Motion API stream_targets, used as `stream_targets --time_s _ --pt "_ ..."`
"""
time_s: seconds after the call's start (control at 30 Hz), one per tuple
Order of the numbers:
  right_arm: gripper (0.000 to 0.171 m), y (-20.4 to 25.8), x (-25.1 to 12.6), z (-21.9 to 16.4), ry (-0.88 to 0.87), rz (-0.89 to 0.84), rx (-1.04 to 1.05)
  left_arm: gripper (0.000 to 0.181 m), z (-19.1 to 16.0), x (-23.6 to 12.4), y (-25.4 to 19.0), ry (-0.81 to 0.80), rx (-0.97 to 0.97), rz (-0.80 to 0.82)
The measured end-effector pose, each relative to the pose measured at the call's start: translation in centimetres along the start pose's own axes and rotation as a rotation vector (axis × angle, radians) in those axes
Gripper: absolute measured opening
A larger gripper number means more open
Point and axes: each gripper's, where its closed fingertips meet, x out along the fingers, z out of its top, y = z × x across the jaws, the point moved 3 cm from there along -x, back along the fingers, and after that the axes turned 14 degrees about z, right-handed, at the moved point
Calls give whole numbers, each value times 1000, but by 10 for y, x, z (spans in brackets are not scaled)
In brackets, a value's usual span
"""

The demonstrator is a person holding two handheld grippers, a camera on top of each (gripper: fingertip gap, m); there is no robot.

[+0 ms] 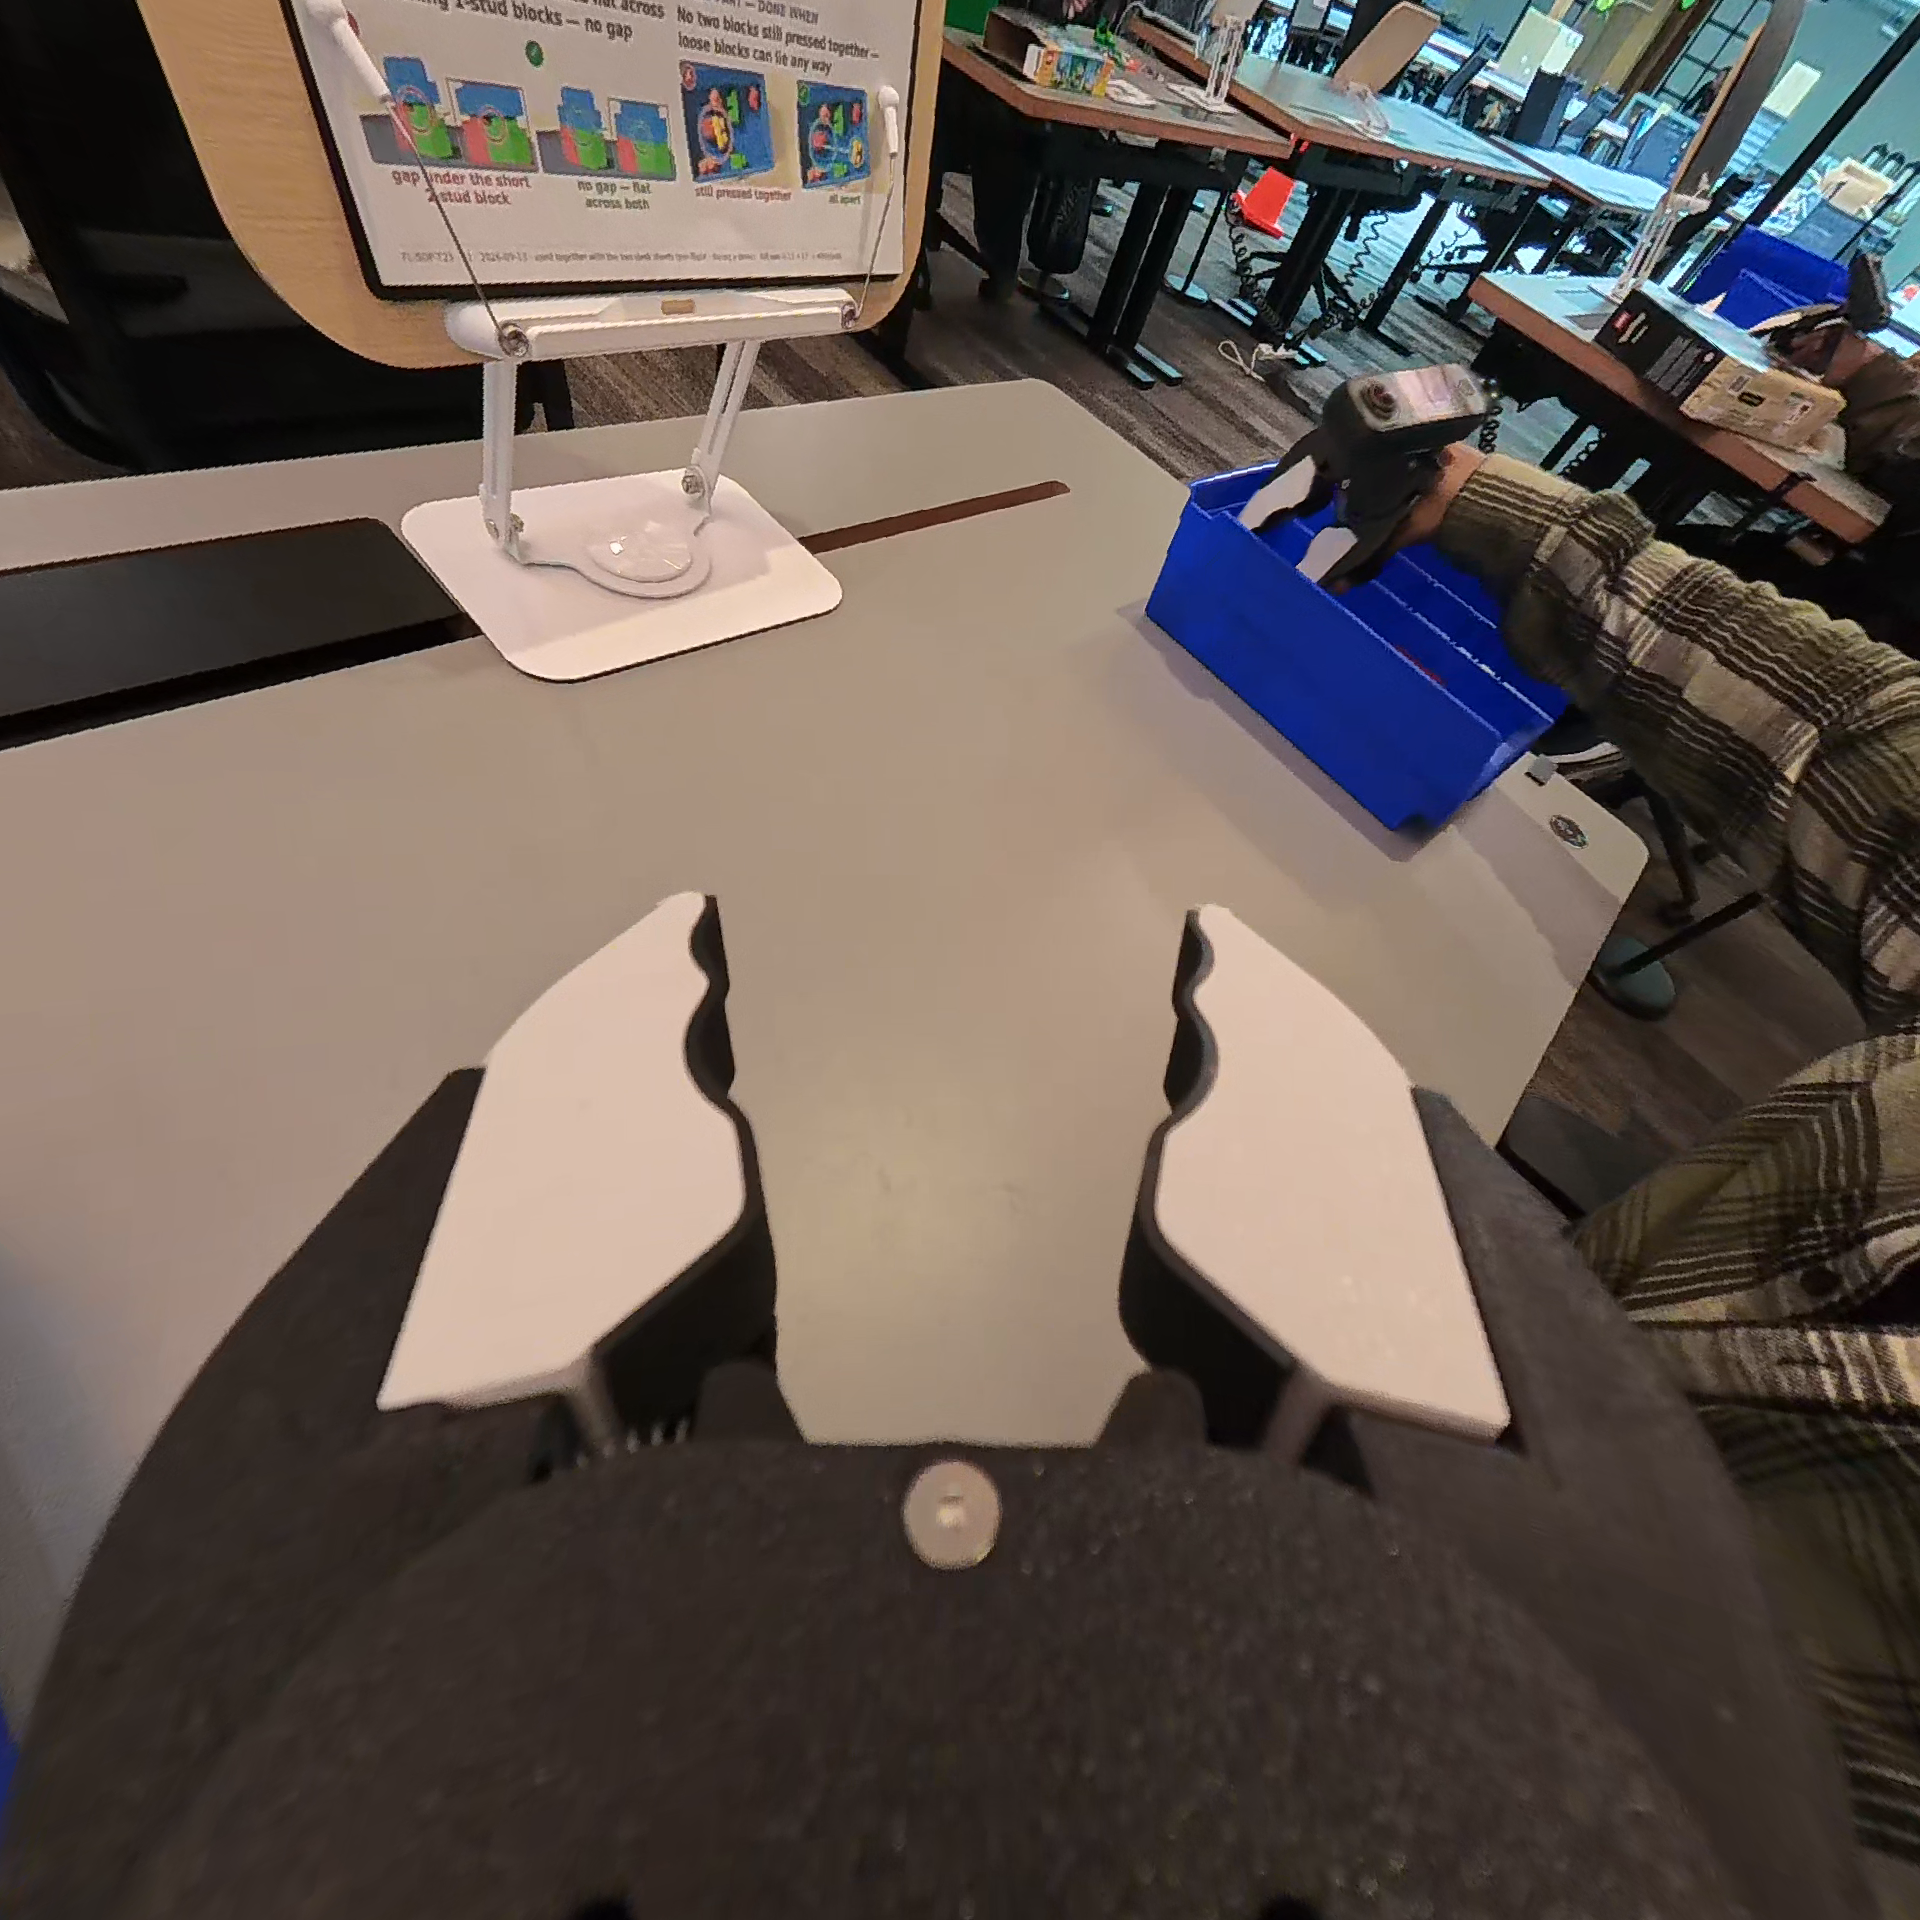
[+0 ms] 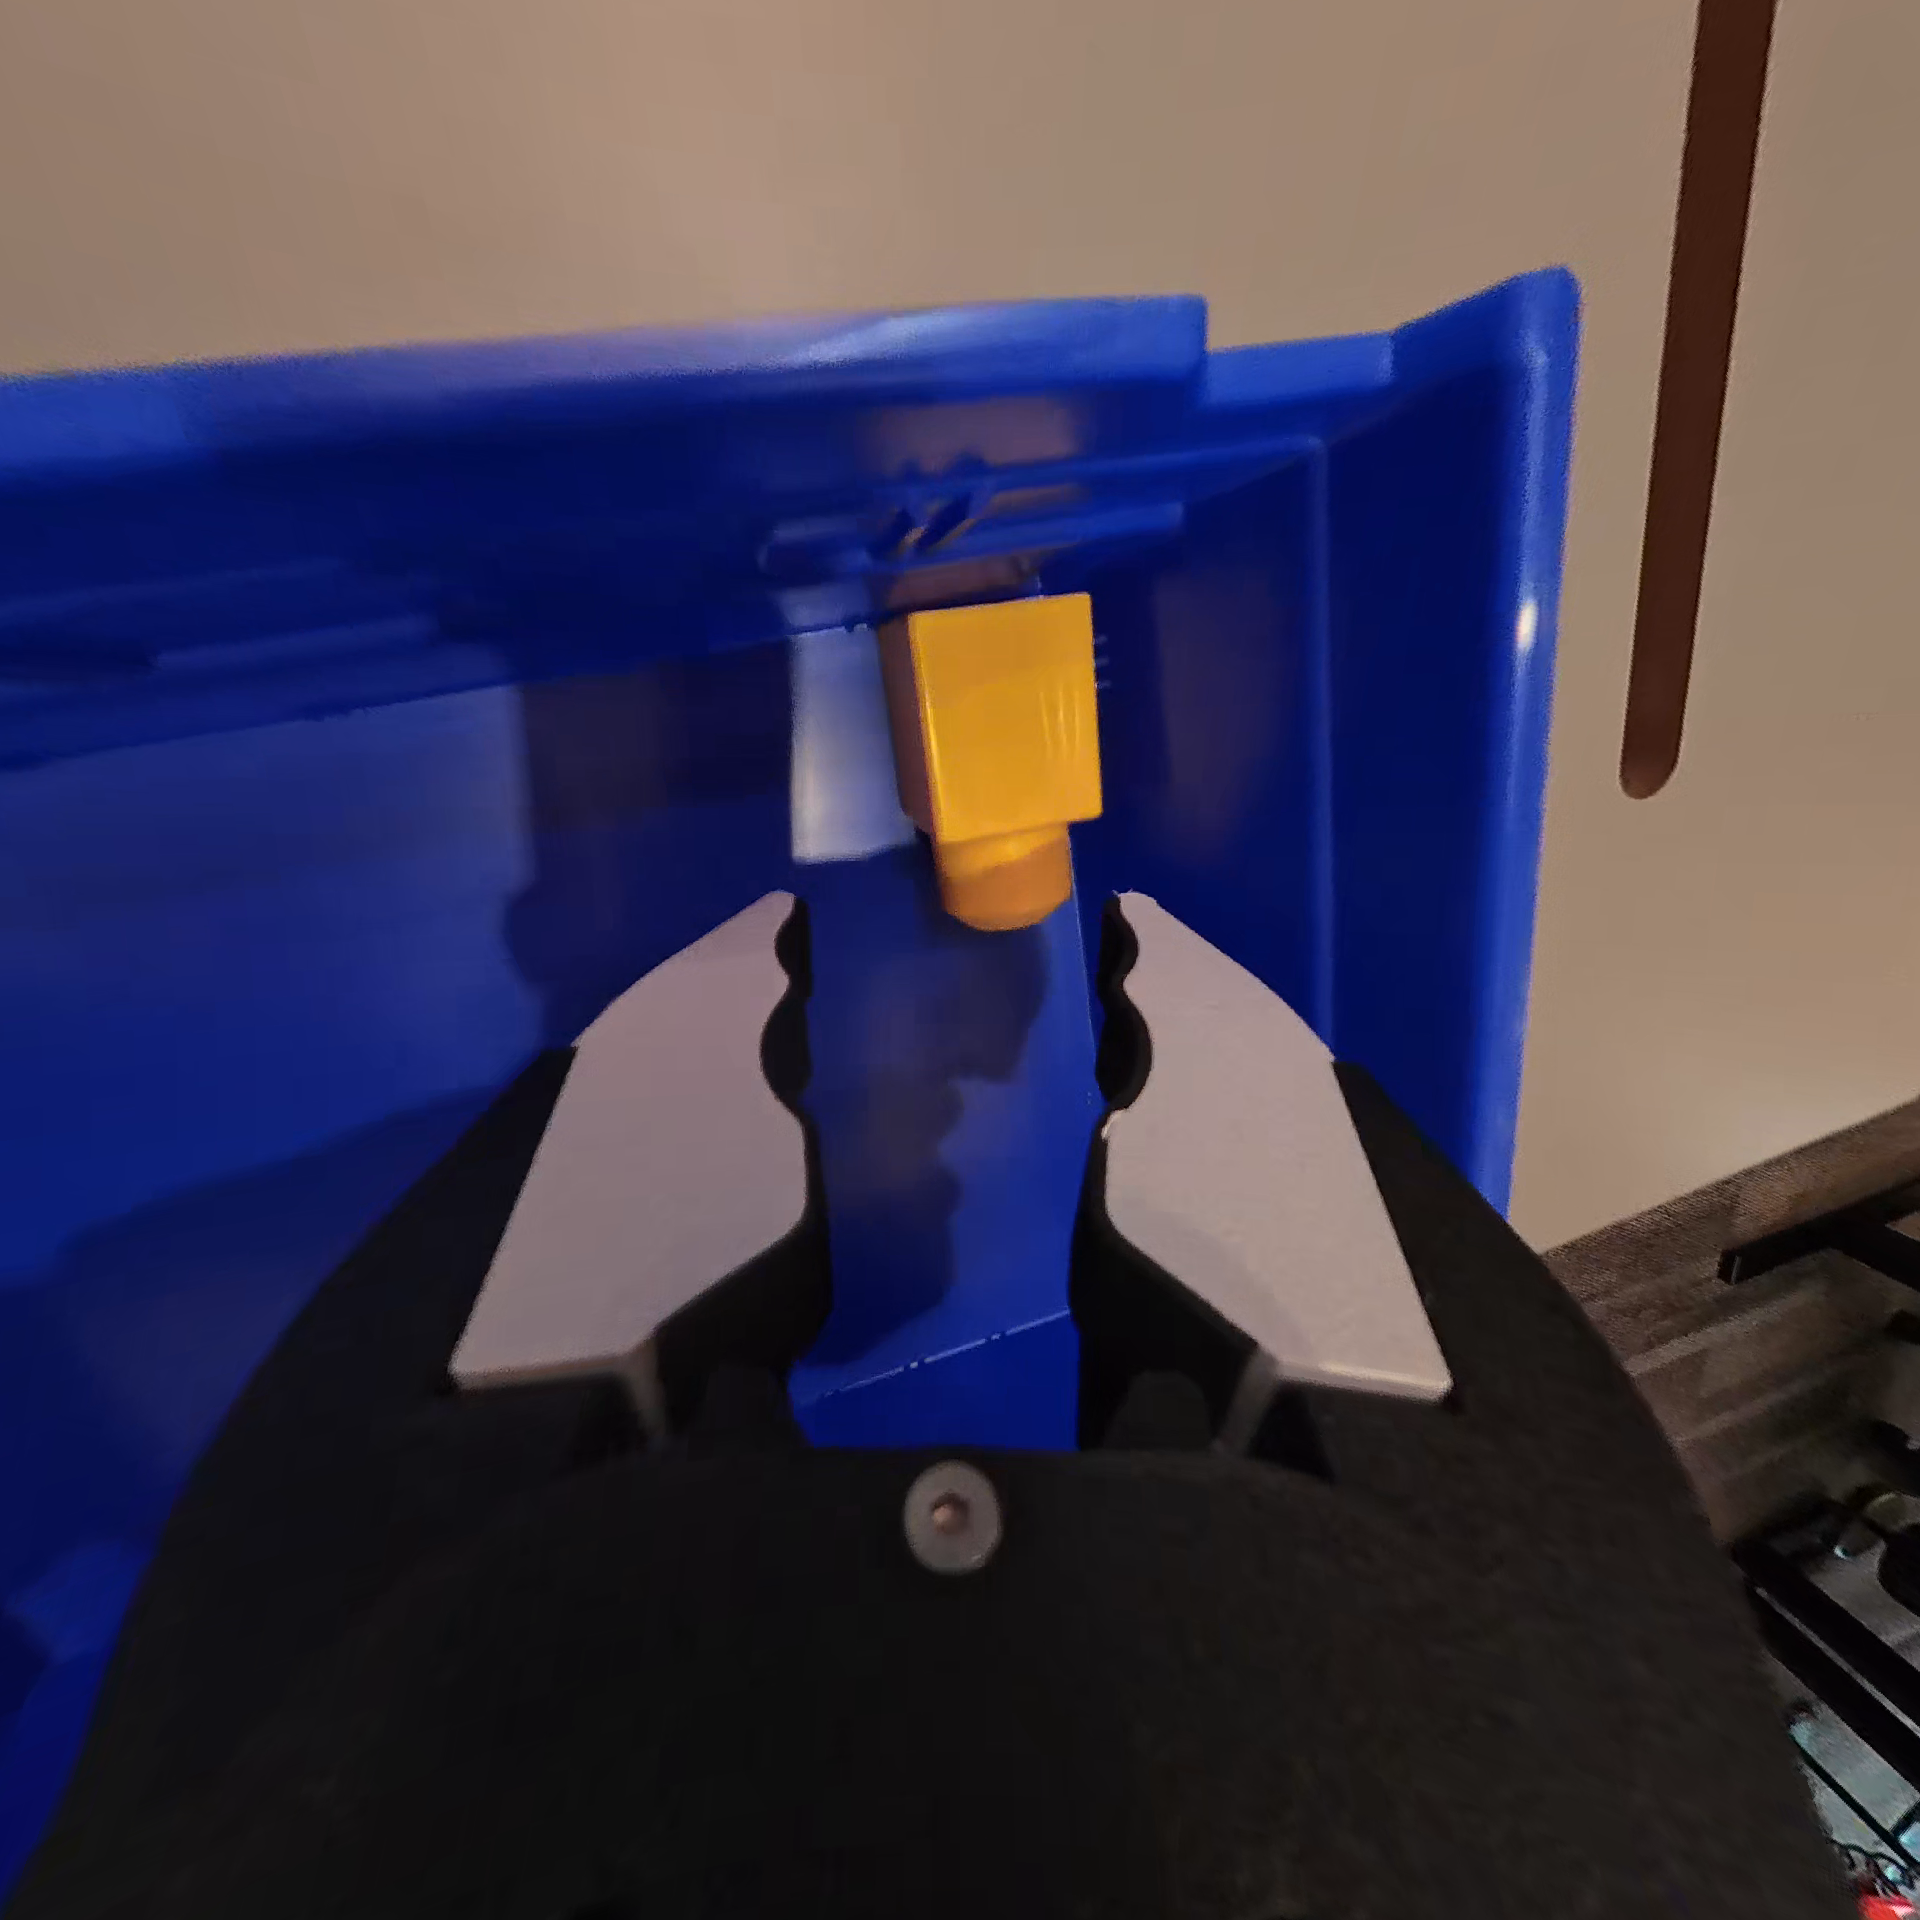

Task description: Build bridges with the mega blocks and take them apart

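Both grippers are seen parted and empty. Inside the blue bin [image 2: 1434, 727] the right gripper [image 2: 951, 914] is held with its white fingers [image 2: 665, 1143] moderately spread, nothing between them but the bin's blue floor. Just ahead of its tips, slightly toward the right finger, a yellow block [image 2: 997, 717] lies on its side with its single stud turned back toward the gripper. This pose is judged to be a reach for a first block, the gap being kept a little wider than the block so that it can be straddled. Over the grey table [image 1: 935, 790] the left gripper [image 1: 951, 914] is held wide apart, apparently waiting where a bridge would be built; no block is seen on that surface. Far ahead and to its right, the bin is seen with the other gripper dipped into it.

Much is obscured: the bin's near interior is blurred in the right wrist view, its remaining contents cannot be made out, and the far end of the yellow block is tucked against the bin wall. Ahead of the left gripper, an instruction sheet [image 1: 623, 135] on a white stand [image 1: 623, 582] is cut off at the top.
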Motion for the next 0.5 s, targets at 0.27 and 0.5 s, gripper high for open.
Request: stream_targets --time_s 0.27,0.5 --pt "29 -5 25 -5 101 39 11 82 -3 7 -5 15 -2 -30" --pt "29 6 -6 -8 57 32 115 79 -8 21 -19 16 21 -88"
